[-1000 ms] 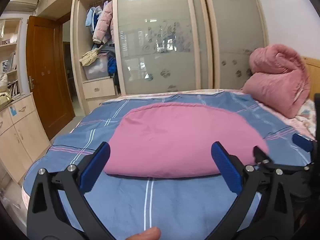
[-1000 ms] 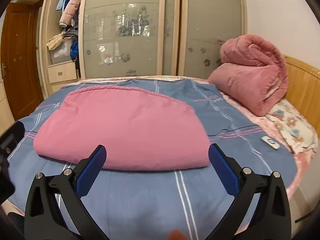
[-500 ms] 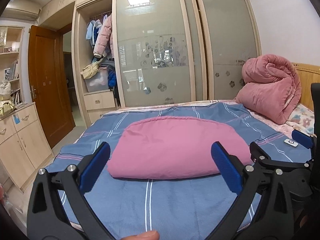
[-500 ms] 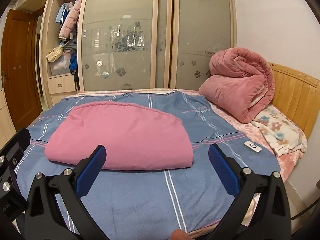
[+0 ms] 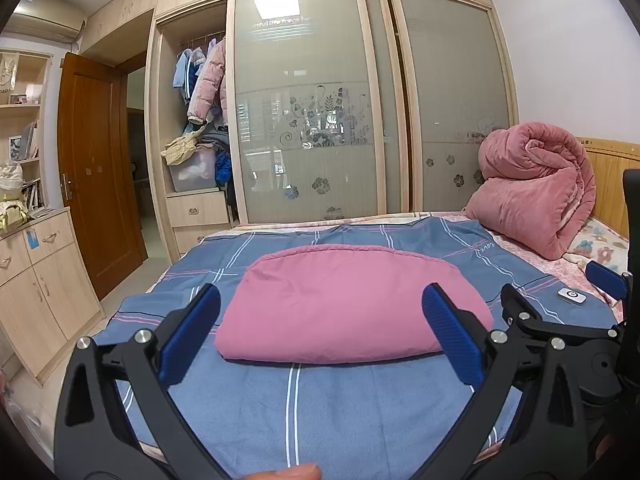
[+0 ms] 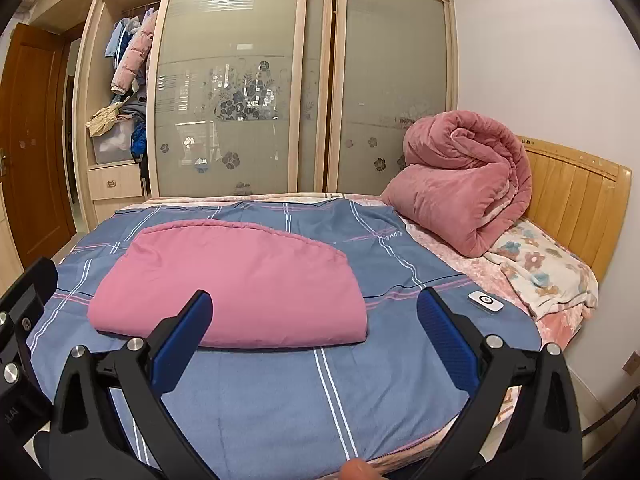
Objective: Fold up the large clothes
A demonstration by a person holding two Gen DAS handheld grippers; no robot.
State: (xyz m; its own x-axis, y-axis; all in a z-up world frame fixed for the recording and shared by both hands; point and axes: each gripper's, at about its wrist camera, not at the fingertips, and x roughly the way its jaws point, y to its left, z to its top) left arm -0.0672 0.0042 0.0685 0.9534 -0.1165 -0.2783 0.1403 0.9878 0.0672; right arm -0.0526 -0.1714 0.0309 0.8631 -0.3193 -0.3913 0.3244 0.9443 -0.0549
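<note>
— so, where does the pink garment (image 5: 352, 304) lie?
— folded flat in the middle of the blue plaid bedspread (image 6: 280, 408), well short of the rolled pink quilt (image 6: 460, 192) by the headboard.
— and the grippers?
— left gripper (image 5: 320, 332) and right gripper (image 6: 314, 332) both hang at the bedspread's near edge, jaws spread apart, holding nothing. a small white remote (image 6: 485, 301) sits right of the garment.
</note>
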